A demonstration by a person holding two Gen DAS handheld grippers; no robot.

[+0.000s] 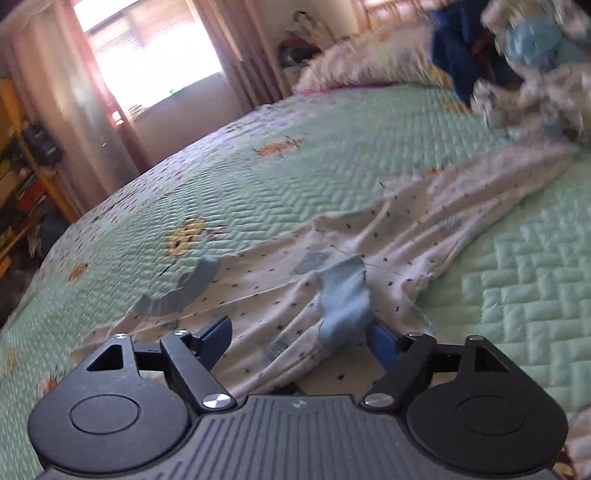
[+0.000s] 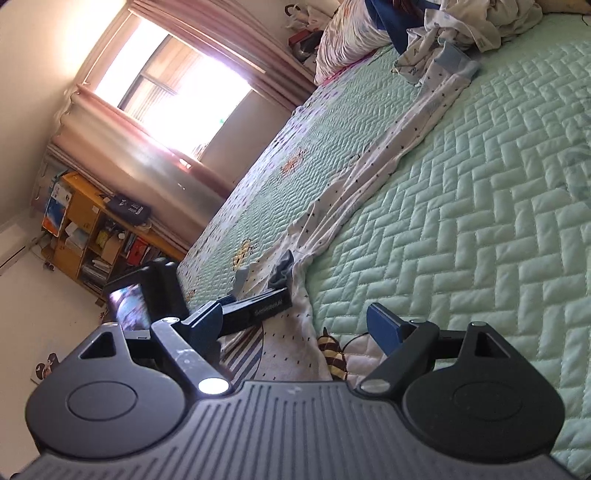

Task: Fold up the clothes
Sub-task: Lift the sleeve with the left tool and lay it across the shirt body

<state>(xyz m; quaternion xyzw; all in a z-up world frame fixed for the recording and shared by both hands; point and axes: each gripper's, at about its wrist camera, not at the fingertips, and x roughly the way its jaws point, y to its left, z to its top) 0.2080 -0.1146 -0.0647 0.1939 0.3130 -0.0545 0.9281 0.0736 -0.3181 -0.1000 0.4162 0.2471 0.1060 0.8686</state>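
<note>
Lying between spread left tongs (image 1: 299,334): white garment (image 1: 332,258)

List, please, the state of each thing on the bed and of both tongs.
White patterned garment: stretched long, wrinkled, unfolded.
Blue cuff: bunched between the left tongs' fingers, not pinched.
Left tongs: open.
Right tongs: open, empty.
Clothes pile: crumpled, unfolded.
Quilt: spread flat.
</note>
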